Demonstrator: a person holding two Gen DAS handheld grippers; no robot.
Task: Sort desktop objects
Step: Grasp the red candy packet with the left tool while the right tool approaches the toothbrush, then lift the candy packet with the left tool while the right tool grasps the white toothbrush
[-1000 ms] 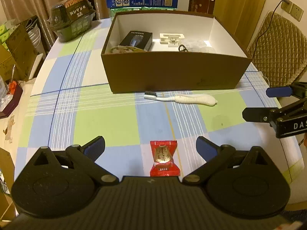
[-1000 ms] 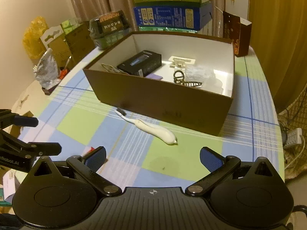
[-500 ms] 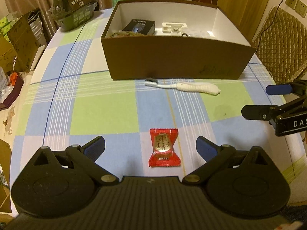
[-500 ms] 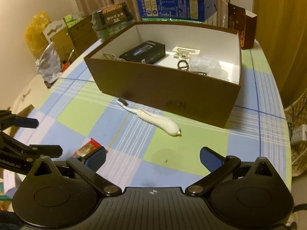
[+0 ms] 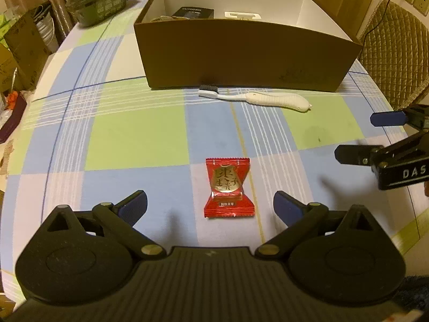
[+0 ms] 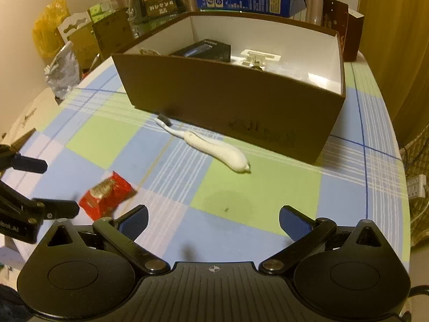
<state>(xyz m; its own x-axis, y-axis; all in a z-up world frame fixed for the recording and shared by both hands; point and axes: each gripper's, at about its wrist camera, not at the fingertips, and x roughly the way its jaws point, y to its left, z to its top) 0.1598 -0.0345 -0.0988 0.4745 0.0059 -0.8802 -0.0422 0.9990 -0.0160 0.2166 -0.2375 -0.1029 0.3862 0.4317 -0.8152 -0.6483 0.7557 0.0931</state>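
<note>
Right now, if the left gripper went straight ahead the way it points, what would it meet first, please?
Probably the red candy packet, lying centred just ahead of the open left gripper; beyond it lies the toothbrush.

The right hand-held gripper (image 5: 360,138) reads "DAS"; a dark package (image 6: 158,2) reads "HONGLI".

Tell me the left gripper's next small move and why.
Probably ease the left gripper forward and down to straddle the red candy packet. Its jaws stand open, the packet lies flat on the tablecloth centred just ahead, and it remains outside the brown box.
</note>
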